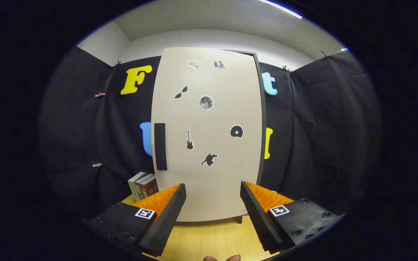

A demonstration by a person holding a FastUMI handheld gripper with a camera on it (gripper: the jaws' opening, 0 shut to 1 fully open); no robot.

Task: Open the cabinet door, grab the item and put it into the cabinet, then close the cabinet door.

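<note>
Cabinet door (209, 134) shut, contents hidden; gripper (212, 214) open, empty, facing it.

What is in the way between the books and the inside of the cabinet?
The cabinet door is shut, so it blocks the way in. The books stand left of the cabinet, beyond the open gripper. Nothing visible stands between the fingers and the door's handle.

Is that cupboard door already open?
No: the cabinet door sits flat and closed, its dark handle untouched, while the hand-held gripper hangs open in front of it with nothing between its fingers.
</note>
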